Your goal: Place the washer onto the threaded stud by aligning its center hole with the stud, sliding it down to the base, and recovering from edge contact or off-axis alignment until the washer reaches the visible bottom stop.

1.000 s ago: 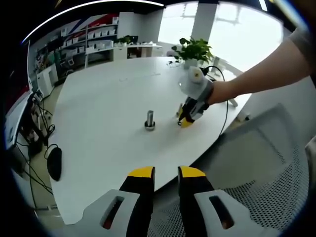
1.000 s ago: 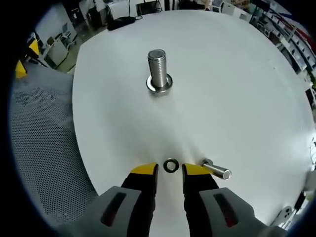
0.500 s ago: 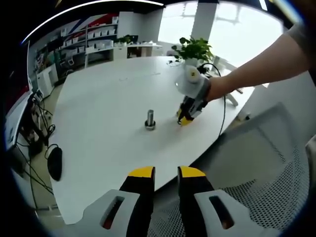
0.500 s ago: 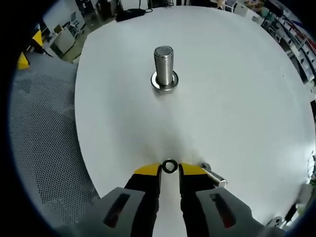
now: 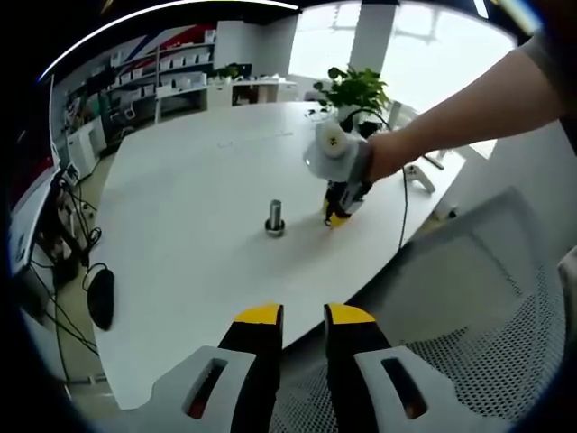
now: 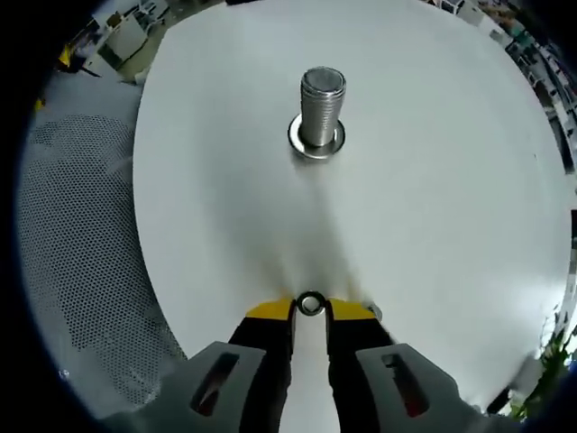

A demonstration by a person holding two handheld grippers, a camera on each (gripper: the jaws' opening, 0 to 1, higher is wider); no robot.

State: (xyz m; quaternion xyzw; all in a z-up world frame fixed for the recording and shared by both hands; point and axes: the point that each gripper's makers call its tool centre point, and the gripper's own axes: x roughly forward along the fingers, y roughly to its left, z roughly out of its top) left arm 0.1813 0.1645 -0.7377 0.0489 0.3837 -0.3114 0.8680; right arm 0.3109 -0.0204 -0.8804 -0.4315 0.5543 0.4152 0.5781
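A broad white oval surface (image 5: 189, 180) spans the middle of the left gripper view. A green leafy potted plant (image 5: 356, 92) stands at its far edge, upper centre — a grey mesh chair back (image 5: 469, 307) fills the lower right. A black computer mouse (image 5: 99, 299) lies at lower left, and white shelving (image 5: 176, 72) lines the upper left.
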